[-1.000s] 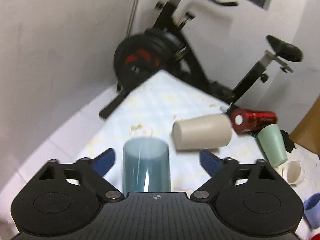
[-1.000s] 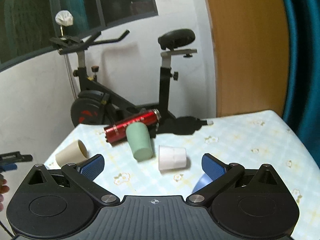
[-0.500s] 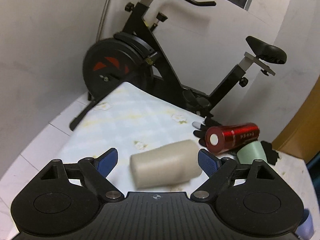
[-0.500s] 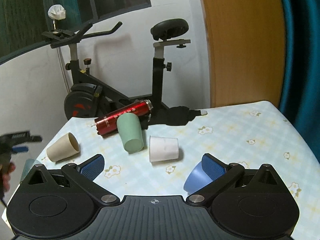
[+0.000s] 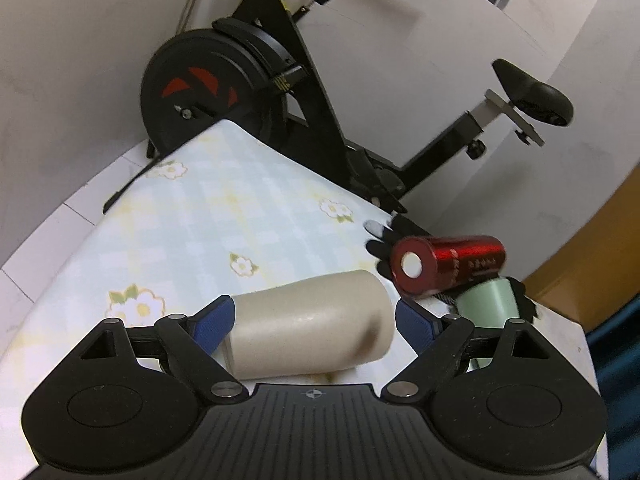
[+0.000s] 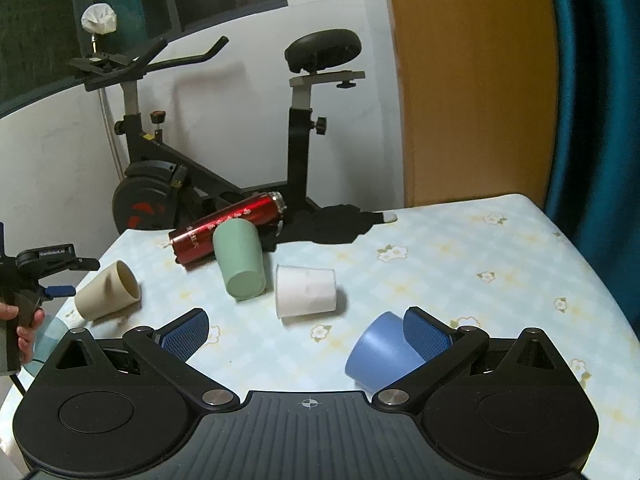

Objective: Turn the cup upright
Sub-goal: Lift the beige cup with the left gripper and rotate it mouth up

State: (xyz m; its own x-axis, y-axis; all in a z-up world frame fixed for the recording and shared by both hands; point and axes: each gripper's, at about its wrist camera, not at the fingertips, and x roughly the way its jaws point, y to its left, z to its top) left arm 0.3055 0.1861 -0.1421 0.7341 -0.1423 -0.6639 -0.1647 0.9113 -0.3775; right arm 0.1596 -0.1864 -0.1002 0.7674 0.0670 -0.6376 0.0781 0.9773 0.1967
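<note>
Both tools share one build. The left gripper [image 5: 314, 326] and right gripper [image 6: 306, 330] each have a ribbed black housing with a small crosshair mark, two round black discs, silver pivot screws, angular black linkage arms with triangular cut-outs, and blue textured pads [image 6: 186, 330]. At the right-wrist view's left edge, bare fingers [image 6: 25, 330] wrap a black handle.

Green cup [image 5: 486, 303]: lower part hidden behind the left tool's linkage. Blue cup [image 6: 384, 354]: partly covered by the right tool's finger. Teal cup [image 6: 48, 330]: mostly hidden at the counter corner. Hand [image 6: 20, 326]: cut off by the frame edge.
</note>
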